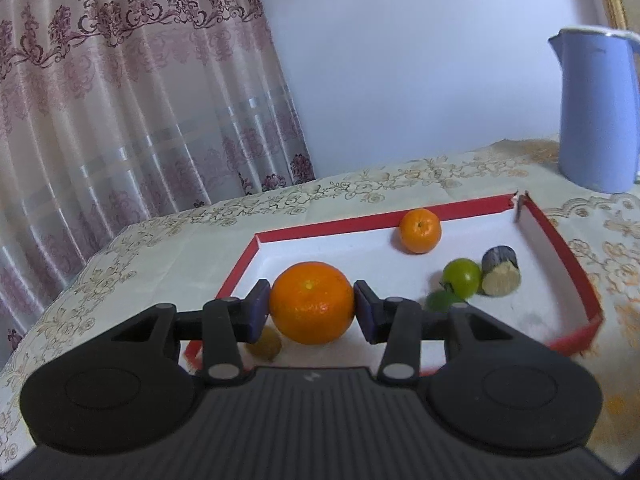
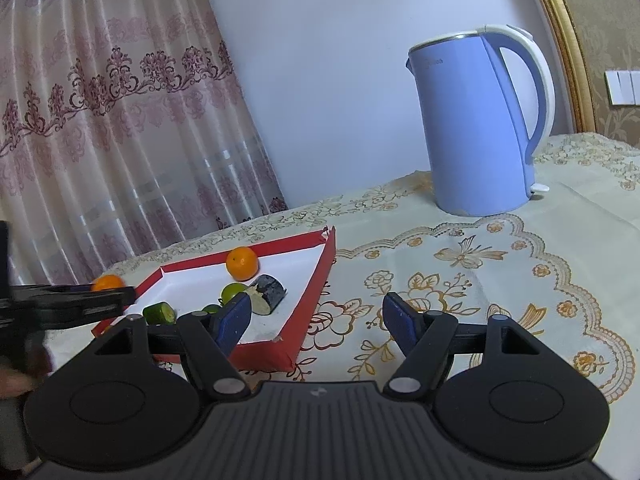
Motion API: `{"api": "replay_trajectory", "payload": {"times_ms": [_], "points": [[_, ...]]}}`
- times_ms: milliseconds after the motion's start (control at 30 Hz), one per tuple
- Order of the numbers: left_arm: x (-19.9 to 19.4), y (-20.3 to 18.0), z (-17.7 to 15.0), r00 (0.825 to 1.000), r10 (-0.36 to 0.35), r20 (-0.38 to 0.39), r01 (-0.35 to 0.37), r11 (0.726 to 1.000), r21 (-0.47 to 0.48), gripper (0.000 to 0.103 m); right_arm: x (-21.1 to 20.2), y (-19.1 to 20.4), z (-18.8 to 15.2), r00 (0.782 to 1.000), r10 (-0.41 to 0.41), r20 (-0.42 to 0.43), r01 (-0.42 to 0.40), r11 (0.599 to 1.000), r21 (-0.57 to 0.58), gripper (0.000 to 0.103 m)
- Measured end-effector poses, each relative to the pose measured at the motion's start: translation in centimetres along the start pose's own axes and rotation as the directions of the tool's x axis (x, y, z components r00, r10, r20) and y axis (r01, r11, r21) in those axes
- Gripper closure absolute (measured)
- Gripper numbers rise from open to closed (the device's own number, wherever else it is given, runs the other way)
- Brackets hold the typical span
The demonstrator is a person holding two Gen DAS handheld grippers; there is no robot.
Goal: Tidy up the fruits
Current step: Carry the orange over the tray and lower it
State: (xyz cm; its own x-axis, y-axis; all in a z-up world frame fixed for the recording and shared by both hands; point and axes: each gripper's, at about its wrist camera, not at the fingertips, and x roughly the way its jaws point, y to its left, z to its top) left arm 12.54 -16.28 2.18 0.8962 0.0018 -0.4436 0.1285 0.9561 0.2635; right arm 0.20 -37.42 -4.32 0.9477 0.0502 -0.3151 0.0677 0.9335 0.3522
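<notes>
My left gripper [image 1: 312,309] is shut on a large orange [image 1: 311,302] and holds it above the near left part of a red-rimmed white tray [image 1: 320,229]. In the tray lie a smaller orange [image 1: 420,230], a green lime [image 1: 462,277], a second green fruit [image 1: 440,301], a dark cut stalk piece [image 1: 500,276] and a yellowish fruit [image 1: 265,345] under the gripper. My right gripper [image 2: 316,320] is open and empty, over the tablecloth at the tray's near right corner [image 2: 280,354]. The held orange [image 2: 107,282] and the left gripper [image 2: 72,300] show at the left.
A blue electric kettle [image 2: 480,128] stands on the table behind and right of the tray. A patterned curtain [image 1: 120,100] hangs beyond the table's left edge. The embroidered tablecloth [image 2: 500,280] covers the table to the right of the tray.
</notes>
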Motion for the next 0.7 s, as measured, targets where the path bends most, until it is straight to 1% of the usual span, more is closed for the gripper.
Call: {"api": "replay_trajectory", "payload": {"times_ms": [200,367,500,700], "points": [[3.3,-1.1,0.5,0.999,0.008,-0.035,-0.008,1.0,-0.009,0.06,-0.2,-0.4,0.2,1.0,0.012,0.003,-0.012,0.999,0.031,0.031],[5.1,-1.3,0.2,0.998,0.017,-0.059,-0.018,1.0,-0.016,0.06,-0.3,-0.4,0.3,1.0,0.025,0.004,-0.025,0.999,0.042,0.031],[5.7,-1.5,-0.2,0.998,0.029,-0.055,-0.03,1.0,-0.005,0.06,-0.2,-0.4,0.3,1.0,0.03,0.0,-0.03,0.998,0.046,0.031],[5.8,-1.3,0.2,0.999,0.014,-0.047,-0.015,1.0,-0.026,0.06,-0.2,-0.3,0.3,1.0,0.03,0.0,-0.03,0.998,0.047,0.031]]}}
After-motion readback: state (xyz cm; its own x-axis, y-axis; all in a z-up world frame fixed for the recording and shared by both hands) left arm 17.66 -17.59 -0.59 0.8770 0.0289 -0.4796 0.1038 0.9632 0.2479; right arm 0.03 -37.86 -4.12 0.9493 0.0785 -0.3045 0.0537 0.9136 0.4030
